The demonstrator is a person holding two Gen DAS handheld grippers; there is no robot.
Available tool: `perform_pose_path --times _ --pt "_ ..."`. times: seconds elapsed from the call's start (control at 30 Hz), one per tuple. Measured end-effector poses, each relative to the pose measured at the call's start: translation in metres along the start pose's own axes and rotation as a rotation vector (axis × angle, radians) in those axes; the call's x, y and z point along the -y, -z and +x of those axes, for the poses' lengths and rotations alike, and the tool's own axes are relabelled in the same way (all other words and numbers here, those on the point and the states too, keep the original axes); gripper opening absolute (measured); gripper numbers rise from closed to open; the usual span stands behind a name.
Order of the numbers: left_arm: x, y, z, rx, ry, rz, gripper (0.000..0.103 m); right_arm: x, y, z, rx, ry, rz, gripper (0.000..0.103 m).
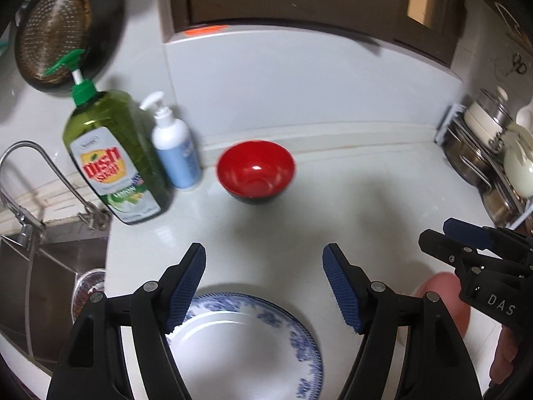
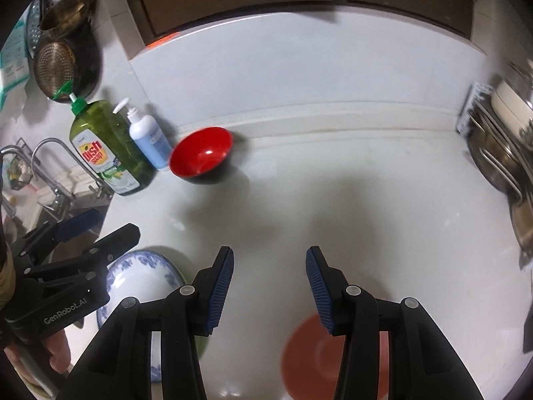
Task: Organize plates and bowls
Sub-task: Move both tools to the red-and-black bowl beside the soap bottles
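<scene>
On the white counter [image 1: 349, 180] the red bowl [image 1: 256, 168] sits upright near the back wall, just beside a white-and-blue pump bottle [image 1: 176, 153] and a green dish soap bottle [image 1: 113, 156].

The left wrist view shows the left claw [image 1: 265, 266] with jaws standing wide apart and nothing between the pads; below it lies the blue-and-white plate [image 1: 246, 343], flat on the counter. Only an edge of the pink plate [image 1: 446, 303] shows there, behind the right claw [image 1: 436, 236] at the frame's right.

The right wrist view shows that pink plate far more fully, flat under the right claw, whose jaws stand moderately apart and empty. This view alone shows a steel steamer insert [image 2: 63, 6] hanging above the brass strainer [image 2: 55, 66].

The sink [image 1: 50, 273] and its drain show clearly only from the left wrist; a dish rack [image 1: 493, 160] stands at the right.
</scene>
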State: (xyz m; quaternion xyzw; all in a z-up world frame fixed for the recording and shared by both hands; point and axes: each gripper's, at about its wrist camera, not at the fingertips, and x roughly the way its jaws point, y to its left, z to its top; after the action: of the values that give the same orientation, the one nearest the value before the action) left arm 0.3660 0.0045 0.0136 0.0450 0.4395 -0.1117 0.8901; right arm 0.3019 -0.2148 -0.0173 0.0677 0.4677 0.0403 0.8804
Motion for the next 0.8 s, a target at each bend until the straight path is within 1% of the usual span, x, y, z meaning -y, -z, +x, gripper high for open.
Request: perform_pose_path --times 0.17,0.4,0.63,0.8 --pt "-0.018 -0.012 0.003 0.009 -0.033 -0.001 0.072 -0.014 -0.015 0.006 0.013 -0.017 -0.017 0.046" --pt "-0.040 -0.028 0.018 0.009 -0.070 -0.015 0.072 -0.029 -0.041 0.024 0.003 -0.040 -0.041 0.046" --pt "-0.053 -0.046 0.047 -0.014 -0.096 -0.017 0.072 -0.036 -0.069 0.052 -0.029 -0.043 -0.065 0.046" --pt "-0.061 -0.059 0.071 -0.032 -0.094 -0.023 0.072 -0.036 -0.087 0.074 -0.050 -0.034 -0.081 0.046"
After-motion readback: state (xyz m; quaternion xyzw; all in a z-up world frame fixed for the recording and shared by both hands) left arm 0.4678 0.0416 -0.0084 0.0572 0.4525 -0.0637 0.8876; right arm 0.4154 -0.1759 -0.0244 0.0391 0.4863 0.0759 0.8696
